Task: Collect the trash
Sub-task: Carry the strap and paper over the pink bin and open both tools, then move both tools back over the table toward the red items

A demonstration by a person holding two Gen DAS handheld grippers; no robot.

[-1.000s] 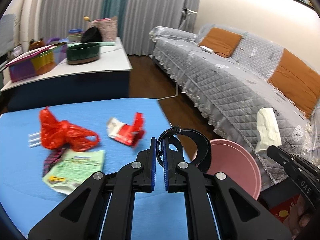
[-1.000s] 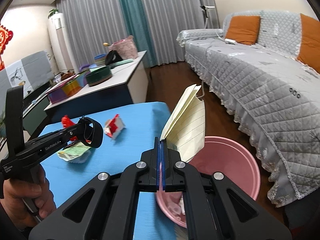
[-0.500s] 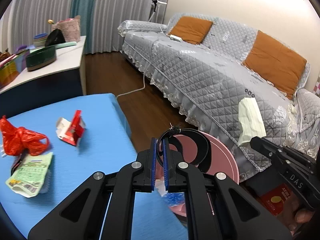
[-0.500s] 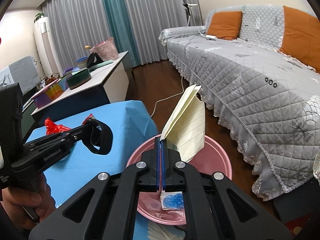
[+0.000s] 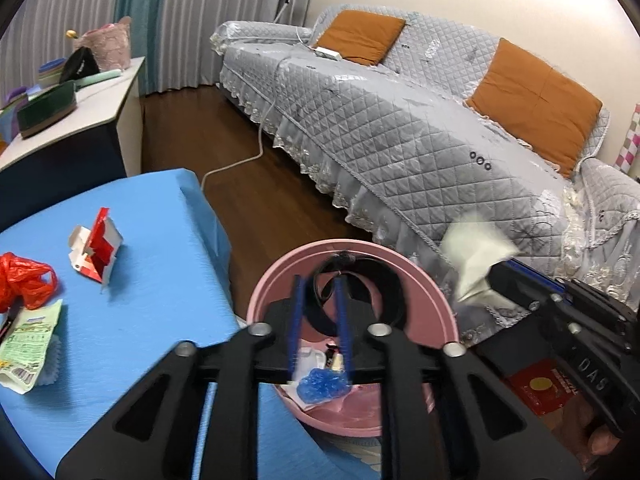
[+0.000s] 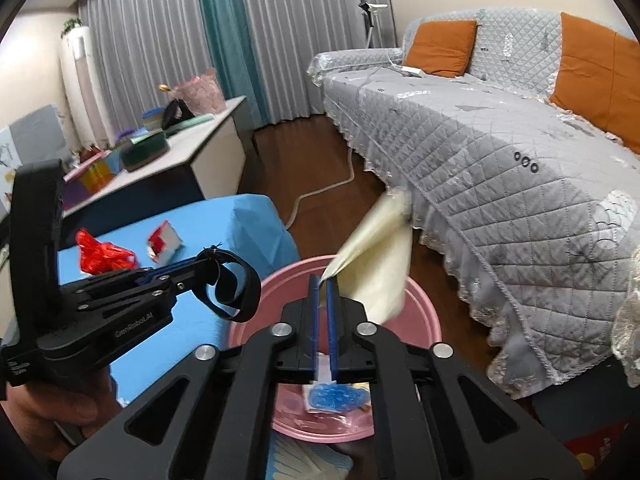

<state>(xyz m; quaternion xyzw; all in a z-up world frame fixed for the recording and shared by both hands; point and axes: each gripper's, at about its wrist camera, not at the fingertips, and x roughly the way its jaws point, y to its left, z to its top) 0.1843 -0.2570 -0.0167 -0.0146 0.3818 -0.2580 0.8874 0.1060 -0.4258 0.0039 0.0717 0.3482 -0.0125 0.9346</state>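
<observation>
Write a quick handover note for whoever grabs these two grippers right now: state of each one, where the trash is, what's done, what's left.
Left gripper: over the pink basin, jaws opening, black strap loop between the pads with a gap showing.
Right gripper: also above the basin, jaws opening; the folded yellow paper is blurred and tipping away from the pads.
Done: basin already holds wrappers, including a blue crinkled one.
Left: on the blue table remain the red plastic bag, the red-and-white carton and the green packet. Confirm that strap and paper land in the basin, then go back for those three.
</observation>
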